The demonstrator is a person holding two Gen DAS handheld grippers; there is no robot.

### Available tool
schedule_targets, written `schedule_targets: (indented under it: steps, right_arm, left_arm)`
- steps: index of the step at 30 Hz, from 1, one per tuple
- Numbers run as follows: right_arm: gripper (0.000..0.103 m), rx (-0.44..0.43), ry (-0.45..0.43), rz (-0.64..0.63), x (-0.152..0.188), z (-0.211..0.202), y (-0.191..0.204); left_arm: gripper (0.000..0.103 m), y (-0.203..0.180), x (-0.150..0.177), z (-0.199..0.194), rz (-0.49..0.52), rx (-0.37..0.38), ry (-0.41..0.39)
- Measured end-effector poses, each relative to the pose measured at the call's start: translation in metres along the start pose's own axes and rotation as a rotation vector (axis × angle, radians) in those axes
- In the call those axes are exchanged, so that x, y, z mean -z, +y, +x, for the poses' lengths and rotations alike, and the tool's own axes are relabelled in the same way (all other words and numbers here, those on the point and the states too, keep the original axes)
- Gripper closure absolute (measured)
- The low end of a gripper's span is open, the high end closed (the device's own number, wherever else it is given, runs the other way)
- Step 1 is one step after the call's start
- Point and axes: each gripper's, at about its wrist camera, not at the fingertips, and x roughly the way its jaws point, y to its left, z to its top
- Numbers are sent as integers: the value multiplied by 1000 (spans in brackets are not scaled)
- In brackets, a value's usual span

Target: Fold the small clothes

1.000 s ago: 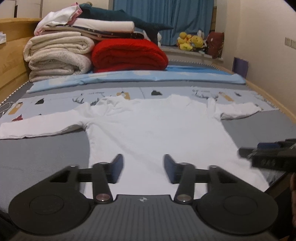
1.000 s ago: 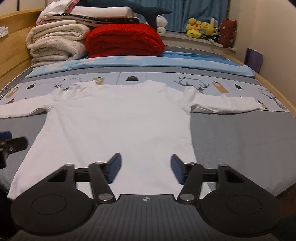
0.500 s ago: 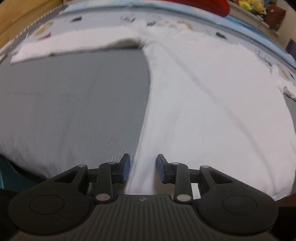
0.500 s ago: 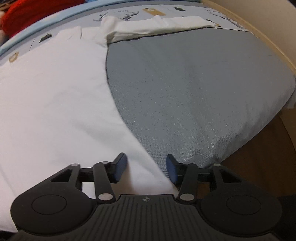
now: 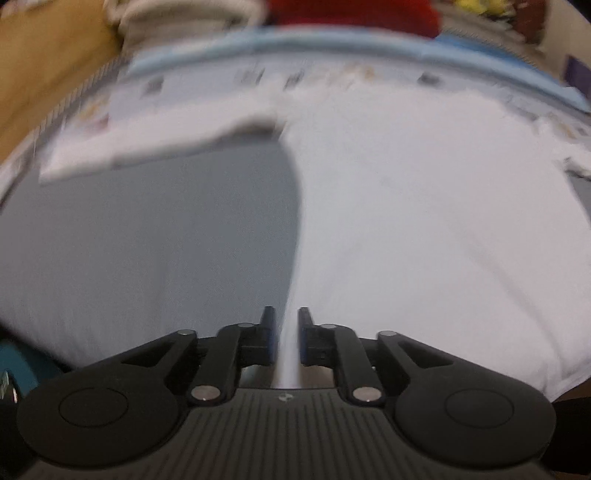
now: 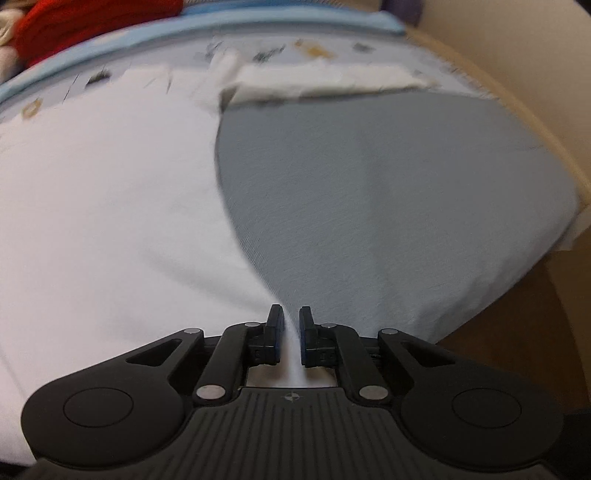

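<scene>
A white long-sleeved shirt (image 5: 424, 206) lies spread flat on the grey bed (image 5: 147, 240), sleeves out to both sides. My left gripper (image 5: 286, 317) is shut on the shirt's bottom left hem corner, with white cloth pinched between the blue pads. My right gripper (image 6: 291, 315) is shut on the bottom right hem corner of the shirt (image 6: 110, 206). The left sleeve (image 5: 155, 140) and the right sleeve (image 6: 325, 83) lie at the far side. Both views are blurred.
A red blanket (image 5: 351, 14) and cream folded blankets (image 5: 184, 14) are stacked at the head of the bed. A wooden bed frame (image 5: 44, 66) runs along the left. The bed's right edge (image 6: 546, 236) drops to a wooden floor (image 6: 517, 350).
Both grippers dropped from above the shirt to its hem corners, then closed on the cloth. The views have tilted up slightly since half a second ago.
</scene>
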Motion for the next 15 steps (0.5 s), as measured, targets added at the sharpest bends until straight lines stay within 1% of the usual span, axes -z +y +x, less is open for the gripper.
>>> schedule_targets:
  steps: [2,3,4,5,6,7,8,9,10,11,12,13,15]
  right_arm:
    - [84,-34,-62,5,-3,-12,2]
    - [83,-67,-94,-10,-4,-18,6]
    - [78,-95,-110,-26,-4,-20,10]
    - [73,-124,-114,-47,-2,-21,15]
    - [70,-158,-90,-69,0,-18,21]
    - [68,-177,-53,-83,3,-14,24]
    - [68,-185,5,-96,6,-6,27]
    - [68,-172,73,-112,10,4,30]
    - [67,-162,79,-117,14,6,31]
    - [66,-155,64,-119,13,4,32]
    - [66,-151,62,-122,11,2,34]
    - [66,-166,43,-118,9,-3,33]
    - [66,-184,-24,-113,6,-16,33]
  left_arm:
    - [78,-8,-2,-9,41,42,-57]
    - [78,-11,-2,-11,55,64,-64]
    - [77,-15,-1,-8,63,98,-51]
    - [76,-17,0,-4,61,125,-21]
    - [70,-19,1,4,53,151,27]
    - [68,-19,3,13,42,169,90]
    - [68,-19,7,22,30,171,155]
    - [66,-18,10,27,20,167,180]
    - [66,-19,9,24,22,162,165]
    - [65,-21,6,21,35,160,153]
    - [62,-23,4,17,43,167,126]
    - [60,-23,3,10,46,171,93]
    - [48,-23,0,0,48,182,37]
